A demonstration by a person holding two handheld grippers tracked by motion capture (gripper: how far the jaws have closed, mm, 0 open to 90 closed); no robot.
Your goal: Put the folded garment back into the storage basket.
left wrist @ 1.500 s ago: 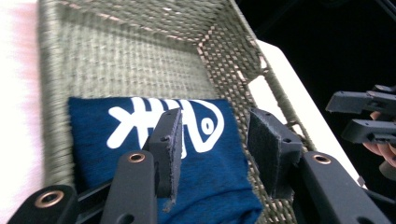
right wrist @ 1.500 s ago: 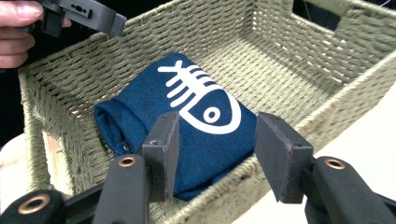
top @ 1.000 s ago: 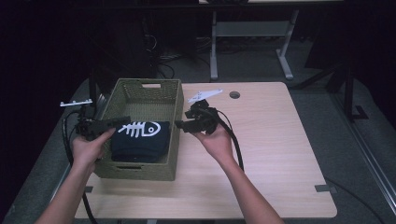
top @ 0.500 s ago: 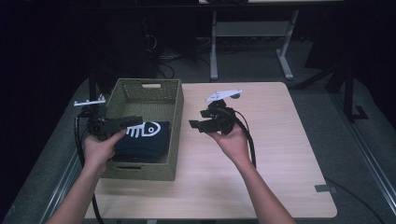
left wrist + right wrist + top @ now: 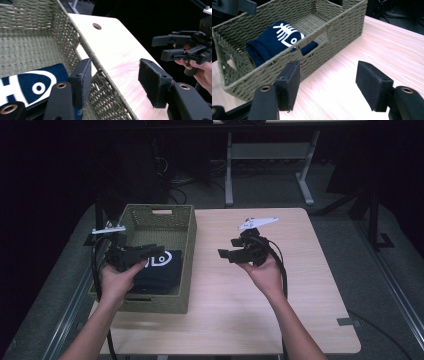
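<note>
Left of centre, the left gripper [image 5: 159,251] hangs wide over the basket [image 5: 185,245] holding a folded cloth [image 5: 162,270], the right gripper [image 5: 223,255] equally wide mid-frame above the bench [image 5: 300,285].

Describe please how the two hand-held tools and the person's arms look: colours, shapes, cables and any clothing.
Both tools are black. The left claw and the right claw each have two flat, rectangular jaws with dark, rough-textured pads, joined by bolts with coppery rings. Each carries a light grey three-cornered plate on top and trails a thick black cable. The forearms are bare, with no sleeves, gloves or watch visible.
</note>
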